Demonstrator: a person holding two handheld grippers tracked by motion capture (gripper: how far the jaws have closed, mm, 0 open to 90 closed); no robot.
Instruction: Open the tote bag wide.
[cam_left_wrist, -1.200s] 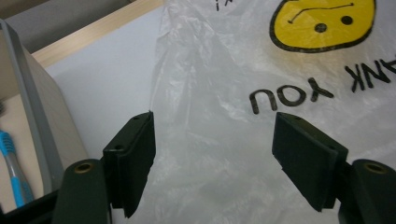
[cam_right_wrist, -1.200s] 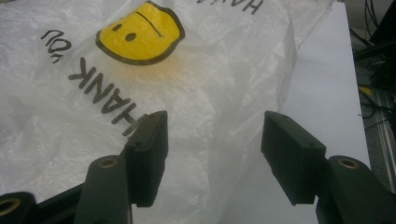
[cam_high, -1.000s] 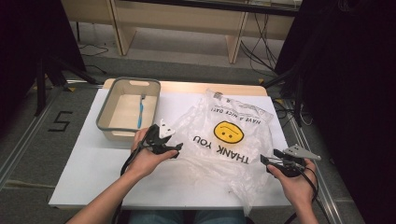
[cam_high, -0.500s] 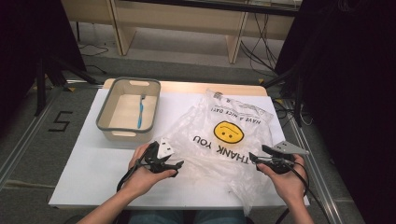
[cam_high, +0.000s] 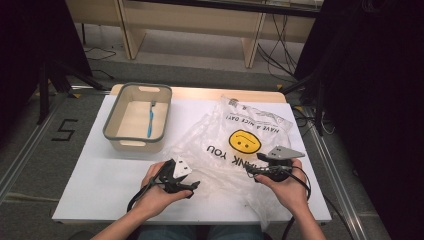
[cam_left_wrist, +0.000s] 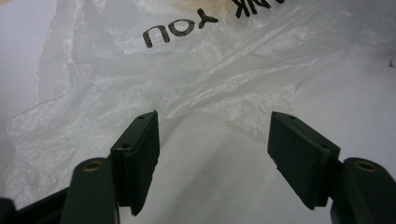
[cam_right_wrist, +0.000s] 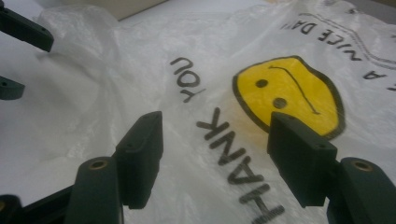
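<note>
Left hand-held gripper (cam_left_wrist: 212, 161) low over the white bench (cam_high: 100, 175), jaws spread wide and just now closing in a little, nothing pinched: only bare bench between the pads, the crumpled edge of the clear plastic bag (cam_left_wrist: 196, 70) lying just ahead of the tips. Beyond that edge, upside down in black marker-style print, "YOU", and the cut-off tail of "THANK" above it.

Right hand-held gripper (cam_right_wrist: 215, 163) also released, jaws wide apart, hovering right over the bag. Under and ahead of its jaws, "THANK" running lengthwise between the pads, "YOU" off past the left pad, and a yellow smiley face (cam_right_wrist: 287, 93) ahead of the right pad. Farther out, near the far rim of the bag, "HAVE A NICE DAY!" in small capitals.

From the high view, bag spread flat between and beyond both grippers. Grey bin (cam_high: 112, 131) beyond the left hand-held gripper, blue toothbrush (cam_high: 150, 120) inside it. On the floor off to that side, a black taped "5" (cam_high: 65, 131).
</note>
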